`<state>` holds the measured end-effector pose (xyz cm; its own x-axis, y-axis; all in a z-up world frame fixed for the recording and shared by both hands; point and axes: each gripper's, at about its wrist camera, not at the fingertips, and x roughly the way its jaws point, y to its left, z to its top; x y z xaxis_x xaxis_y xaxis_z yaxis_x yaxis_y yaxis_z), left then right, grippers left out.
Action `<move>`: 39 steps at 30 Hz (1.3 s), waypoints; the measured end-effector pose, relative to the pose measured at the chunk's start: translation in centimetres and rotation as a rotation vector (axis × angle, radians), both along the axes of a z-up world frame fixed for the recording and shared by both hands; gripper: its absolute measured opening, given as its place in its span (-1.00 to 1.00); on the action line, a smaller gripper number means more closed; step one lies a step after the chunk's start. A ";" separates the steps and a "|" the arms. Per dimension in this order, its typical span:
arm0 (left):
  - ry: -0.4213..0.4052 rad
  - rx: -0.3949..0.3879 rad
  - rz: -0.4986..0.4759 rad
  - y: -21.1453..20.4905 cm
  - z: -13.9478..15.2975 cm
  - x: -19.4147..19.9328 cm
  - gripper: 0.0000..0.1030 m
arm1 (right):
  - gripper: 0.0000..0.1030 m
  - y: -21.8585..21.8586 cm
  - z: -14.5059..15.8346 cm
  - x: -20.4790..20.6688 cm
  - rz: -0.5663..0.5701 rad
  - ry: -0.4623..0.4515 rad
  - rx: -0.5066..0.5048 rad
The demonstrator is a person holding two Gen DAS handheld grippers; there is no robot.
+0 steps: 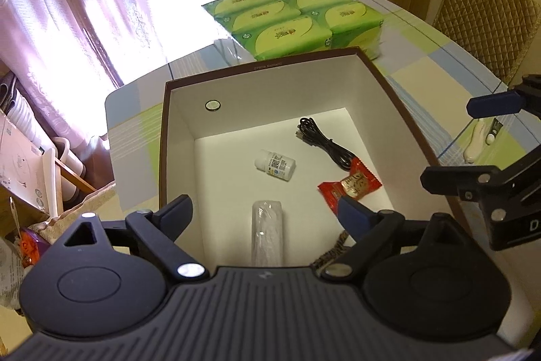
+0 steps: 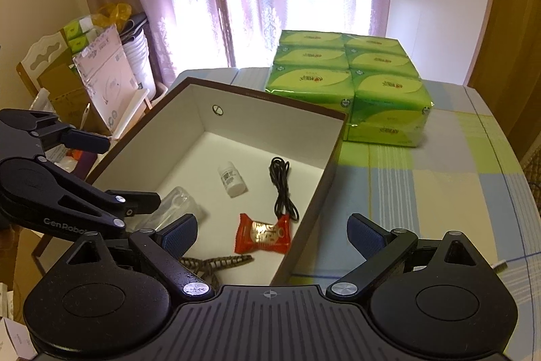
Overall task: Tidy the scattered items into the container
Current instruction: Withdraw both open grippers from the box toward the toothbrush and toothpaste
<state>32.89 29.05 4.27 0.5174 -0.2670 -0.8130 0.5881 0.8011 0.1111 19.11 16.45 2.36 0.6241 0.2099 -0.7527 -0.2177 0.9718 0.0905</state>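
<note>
A brown-rimmed box [image 1: 382,73] [image 2: 333,154] with a white inside stands on the checked tablecloth. In it lie a white bottle [image 1: 274,164] [image 2: 231,180], a black cable [image 1: 323,144] [image 2: 282,192], a red snack packet [image 1: 351,186] [image 2: 265,234], a clear wrapped roll [image 1: 267,234] [image 2: 175,207] and a patterned strap [image 1: 333,251] [image 2: 216,261]. My left gripper [image 1: 265,210] [image 2: 123,171] hangs open and empty over the box's near end. My right gripper [image 2: 272,229] [image 1: 449,142] is open and empty, straddling the box's right wall. A white item [image 1: 475,141] and a nail clipper [image 1: 493,129] lie on the cloth right of the box.
A bundle of green tissue packs [image 1: 304,19] [image 2: 348,80] sits just behind the box. A quilted chair back [image 1: 487,12] stands at the table's right. Cartons and clutter [image 2: 101,73] fill the floor to the left, before the curtains. Bare tablecloth [image 2: 422,192] spreads right of the box.
</note>
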 end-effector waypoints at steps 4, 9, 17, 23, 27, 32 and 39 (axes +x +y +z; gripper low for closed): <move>-0.013 -0.003 0.005 0.1 0.7 -1.6 0.80 | 0.94 -0.1 0.4 -1.3 0.010 -0.009 0.001; -0.028 -0.004 0.010 0.4 1.3 -3.5 0.85 | 0.94 0.2 0.5 -3.4 0.040 -0.013 0.003; -0.054 -0.002 0.040 1.2 2.3 -6.0 0.88 | 0.94 1.0 0.6 -6.2 0.079 -0.016 -0.004; -0.067 -0.011 0.061 1.8 3.0 -7.8 0.93 | 0.94 1.4 0.8 -7.9 0.108 -0.026 -0.009; -0.072 -0.012 0.068 2.1 3.2 -9.2 0.93 | 0.94 1.4 0.9 -8.9 0.128 -0.032 -0.009; -0.064 -0.009 0.086 2.4 3.0 -10.6 0.94 | 0.94 1.6 0.7 -9.7 0.153 -0.032 -0.022; -0.047 -0.009 0.121 3.3 2.4 -12.1 0.94 | 0.94 1.7 0.0 -10.6 0.177 -0.014 -0.032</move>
